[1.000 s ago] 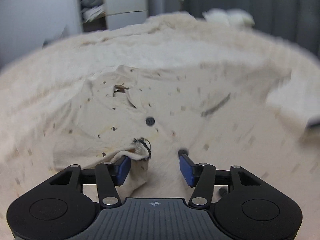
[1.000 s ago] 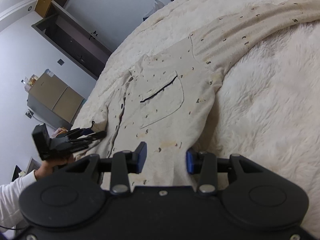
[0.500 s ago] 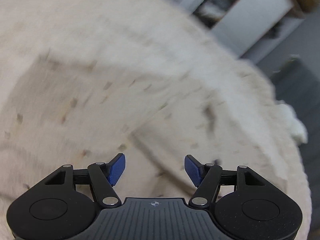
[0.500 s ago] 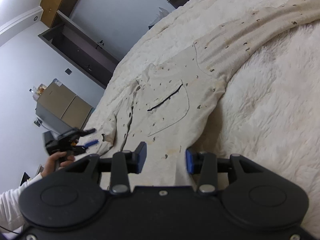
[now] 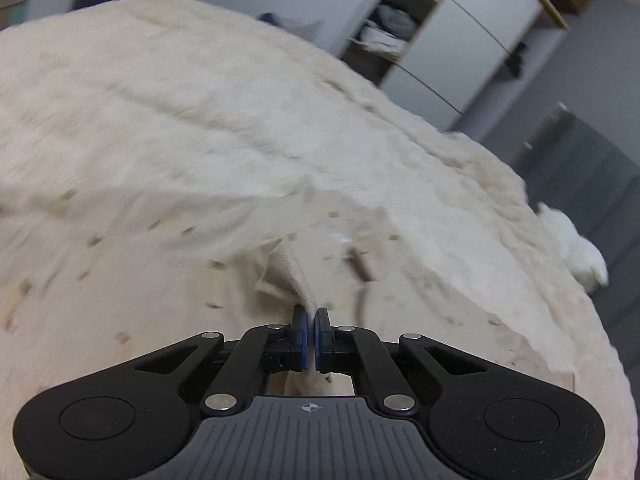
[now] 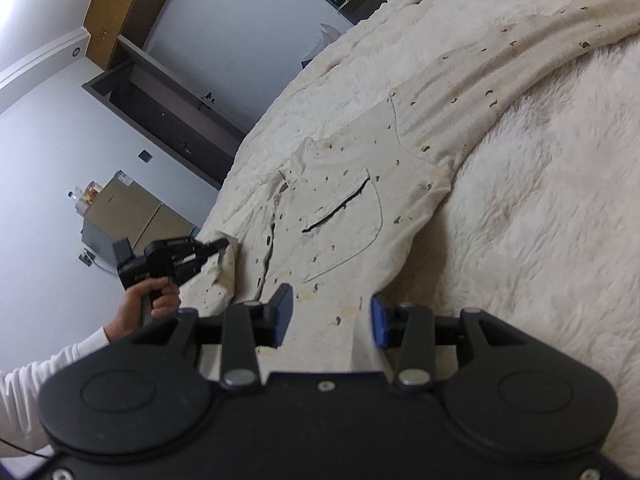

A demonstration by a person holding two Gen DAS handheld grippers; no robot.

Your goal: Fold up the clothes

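A cream shirt (image 6: pixel 344 216) with small dark marks lies spread on a fluffy white bed cover (image 6: pixel 540 220), chest pocket up, one sleeve (image 6: pixel 520 60) stretching to the far right. My left gripper (image 5: pixel 311 320) is shut on a fold of the shirt's edge (image 5: pixel 296 276); it also shows in the right wrist view (image 6: pixel 218 245), pinching the shirt's left edge. My right gripper (image 6: pixel 331 314) is open and empty, hovering just above the shirt's lower part.
The bed cover (image 5: pixel 160 120) fills most of both views. A wardrobe with open shelves (image 5: pixel 384 36) and a grey radiator (image 5: pixel 592 184) stand beyond the bed. A dark shelf unit (image 6: pixel 168 108) and a brown cabinet (image 6: pixel 132 216) line the wall.
My left gripper was open over the shirt's collar and buttons, then swung to the shirt's edge and shut on it. My right gripper stayed open, drifting slightly.
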